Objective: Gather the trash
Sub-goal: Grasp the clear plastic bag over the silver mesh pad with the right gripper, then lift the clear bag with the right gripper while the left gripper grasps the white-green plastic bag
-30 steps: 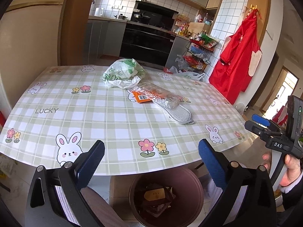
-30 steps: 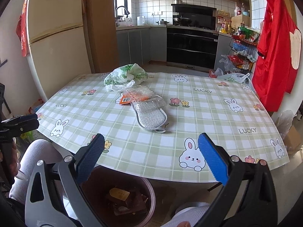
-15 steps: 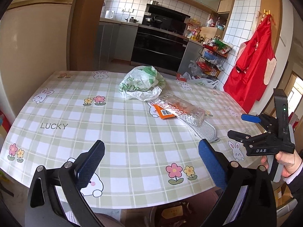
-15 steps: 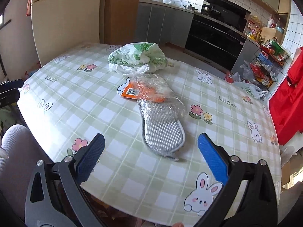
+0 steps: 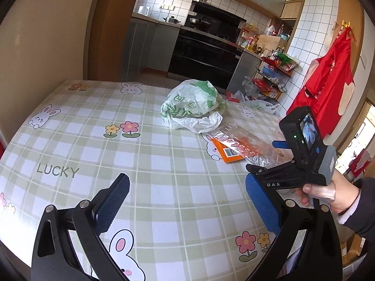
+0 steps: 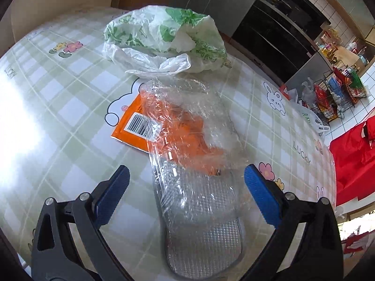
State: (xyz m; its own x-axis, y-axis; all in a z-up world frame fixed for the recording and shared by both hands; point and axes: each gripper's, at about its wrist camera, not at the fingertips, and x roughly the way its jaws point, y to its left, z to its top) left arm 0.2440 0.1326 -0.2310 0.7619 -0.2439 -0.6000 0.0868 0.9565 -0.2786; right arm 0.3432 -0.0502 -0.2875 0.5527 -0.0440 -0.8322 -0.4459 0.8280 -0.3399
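A crumpled white-and-green plastic bag (image 5: 194,106) (image 6: 164,39) lies on the checked tablecloth (image 5: 93,145). Beside it lies a clear plastic wrapper with an orange card inside (image 5: 239,147) (image 6: 185,126), resting over a grey mesh insole (image 6: 206,229). My right gripper (image 6: 186,187) is open, its blue pads on either side of the wrapper, close above it; it also shows in the left wrist view (image 5: 276,159). My left gripper (image 5: 187,201) is open and empty above the table's near side.
A kitchen counter and black oven (image 5: 204,56) stand behind the table. A wire rack with packets (image 5: 274,79) and a red apron (image 5: 328,93) are at the right. More plastic bags (image 6: 311,119) lie past the table's far edge.
Both grippers have moved forward over the table. The right one has dropped close over the wrapper and insole. The bin under the table edge has left view.
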